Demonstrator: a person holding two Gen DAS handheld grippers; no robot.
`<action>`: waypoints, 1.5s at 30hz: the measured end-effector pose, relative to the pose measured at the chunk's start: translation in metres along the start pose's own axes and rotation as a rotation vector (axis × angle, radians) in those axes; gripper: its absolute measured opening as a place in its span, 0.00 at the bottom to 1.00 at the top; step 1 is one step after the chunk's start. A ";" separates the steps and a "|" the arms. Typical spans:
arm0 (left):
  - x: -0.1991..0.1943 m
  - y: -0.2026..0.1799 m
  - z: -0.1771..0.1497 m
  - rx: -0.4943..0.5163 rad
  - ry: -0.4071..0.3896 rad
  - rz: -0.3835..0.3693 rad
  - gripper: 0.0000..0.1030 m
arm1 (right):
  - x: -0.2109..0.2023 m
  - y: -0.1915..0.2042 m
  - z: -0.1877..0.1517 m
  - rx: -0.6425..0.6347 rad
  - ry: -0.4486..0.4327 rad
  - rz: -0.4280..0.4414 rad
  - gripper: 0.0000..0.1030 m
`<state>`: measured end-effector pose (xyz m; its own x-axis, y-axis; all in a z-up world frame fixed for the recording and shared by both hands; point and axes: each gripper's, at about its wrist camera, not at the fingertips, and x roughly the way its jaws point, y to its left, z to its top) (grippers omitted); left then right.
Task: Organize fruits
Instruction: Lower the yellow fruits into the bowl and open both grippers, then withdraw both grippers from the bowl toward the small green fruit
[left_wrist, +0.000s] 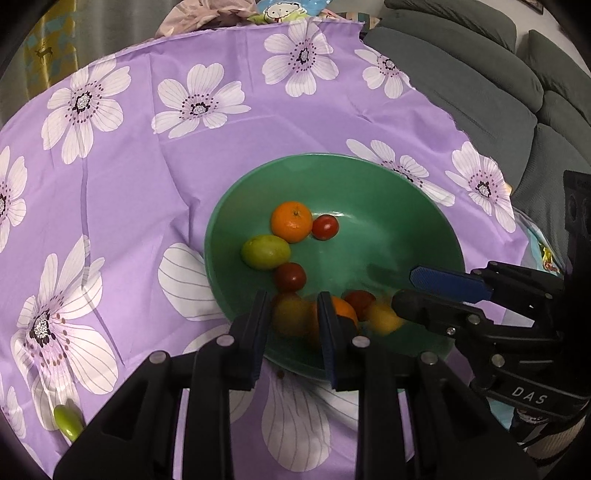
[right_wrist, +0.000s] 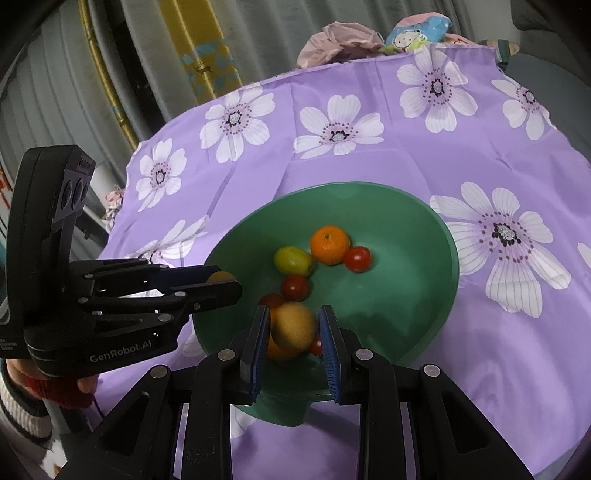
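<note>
A green bowl (left_wrist: 388, 206) (right_wrist: 413, 236) on the purple flowered cloth holds an orange (left_wrist: 291, 221) (right_wrist: 330, 244), a green fruit (left_wrist: 265, 252) (right_wrist: 293, 260), and several red tomatoes (left_wrist: 325, 227) (right_wrist: 357, 259). My left gripper (left_wrist: 293, 314) is over the bowl's near rim, with a blurred yellow-orange fruit (left_wrist: 291, 317) between its jaws; it also shows in the right wrist view (right_wrist: 221, 284). My right gripper (right_wrist: 293, 326) is open around a blurred yellow fruit (right_wrist: 295, 326), which looks loose; it also shows in the left wrist view (left_wrist: 410, 291).
A small green fruit (left_wrist: 68, 421) lies on the cloth (left_wrist: 147, 166) at the near left. A grey sofa (left_wrist: 480, 74) stands right of the table. Crumpled fabric and a cartoon bag (right_wrist: 417, 33) lie at the far edge.
</note>
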<state>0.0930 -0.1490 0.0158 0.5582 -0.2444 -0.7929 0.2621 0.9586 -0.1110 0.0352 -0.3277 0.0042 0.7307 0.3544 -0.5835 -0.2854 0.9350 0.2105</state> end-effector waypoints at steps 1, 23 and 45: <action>0.000 0.000 0.000 -0.001 -0.001 0.001 0.28 | 0.000 -0.001 0.000 0.003 0.001 0.001 0.28; -0.046 0.052 -0.042 -0.141 -0.024 0.110 0.56 | -0.010 0.030 0.005 -0.040 -0.008 0.061 0.30; -0.078 0.107 -0.106 -0.295 -0.015 0.182 0.57 | 0.019 0.116 -0.003 -0.213 0.095 0.182 0.37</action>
<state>-0.0055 -0.0123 0.0022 0.5870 -0.0660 -0.8069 -0.0803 0.9870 -0.1391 0.0142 -0.2124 0.0154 0.5973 0.5040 -0.6238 -0.5375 0.8289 0.1551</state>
